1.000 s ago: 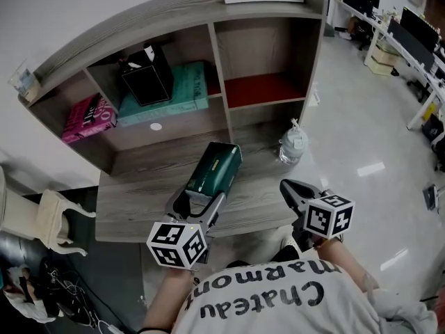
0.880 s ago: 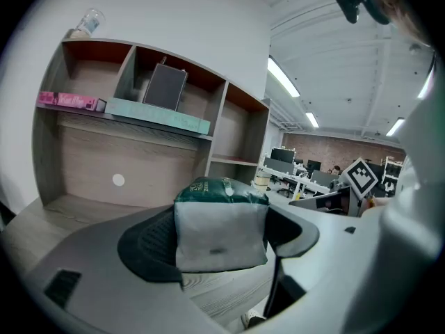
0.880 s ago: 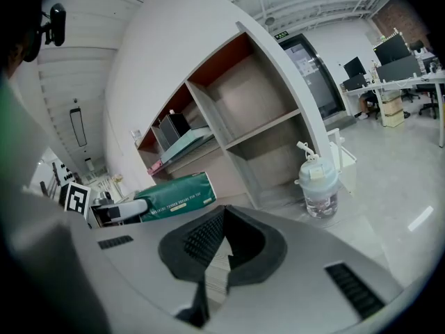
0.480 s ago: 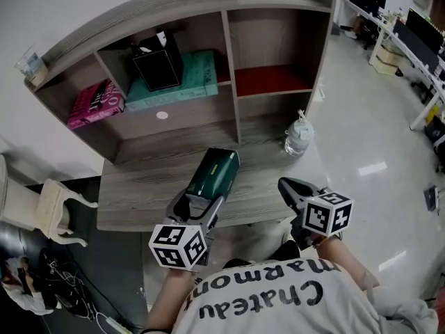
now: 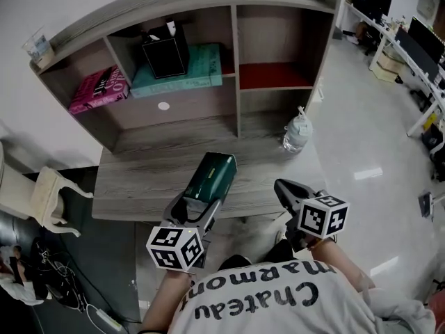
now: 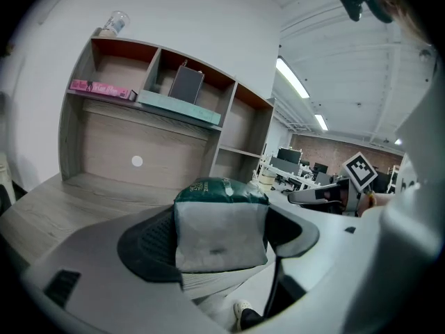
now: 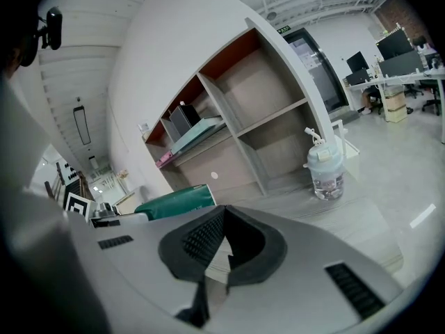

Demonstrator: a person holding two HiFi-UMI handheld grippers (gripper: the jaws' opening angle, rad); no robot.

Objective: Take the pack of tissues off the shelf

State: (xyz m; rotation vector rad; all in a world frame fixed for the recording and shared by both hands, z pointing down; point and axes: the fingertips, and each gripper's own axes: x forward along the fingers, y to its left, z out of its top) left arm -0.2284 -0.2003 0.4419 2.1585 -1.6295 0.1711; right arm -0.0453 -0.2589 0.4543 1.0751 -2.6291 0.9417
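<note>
- Your left gripper (image 5: pixel 198 204) has its jaws wide apart, clamped on the near end of the pack (image 5: pixel 211 177); in the left gripper view (image 6: pixel 221 234) a pad presses on each side of it.
- The pack (image 6: pixel 220 221) is dark green and points forward and slightly right from the jaws, over the desk (image 5: pixel 139 179). It is already off the shelf (image 5: pixel 236 89), which stands well ahead of it. You cannot tell from these views whether its far end touches the desk.
- Your right gripper (image 5: pixel 284 188) has its jaws closed together with nothing between them, which the right gripper view (image 7: pixel 226 245) shows plainly.
- That gripper sits to the right of the left one, apart from it, at the desk's near edge. From it, the pack (image 7: pixel 175 202) lies to the left.
- Ahead of the right gripper a bottle (image 5: pixel 295 134) stands upright on the desk, near the shelf's foot (image 7: pixel 325 174).
- Far ahead of the left gripper, in the shelf's upper row, a black box (image 5: pixel 165 54) stands on a teal box (image 5: pixel 198 72). A pink book (image 5: pixel 97 90) lies in the compartment to their left.
- The 2 right-hand compartments hold nothing you can make out.
</note>
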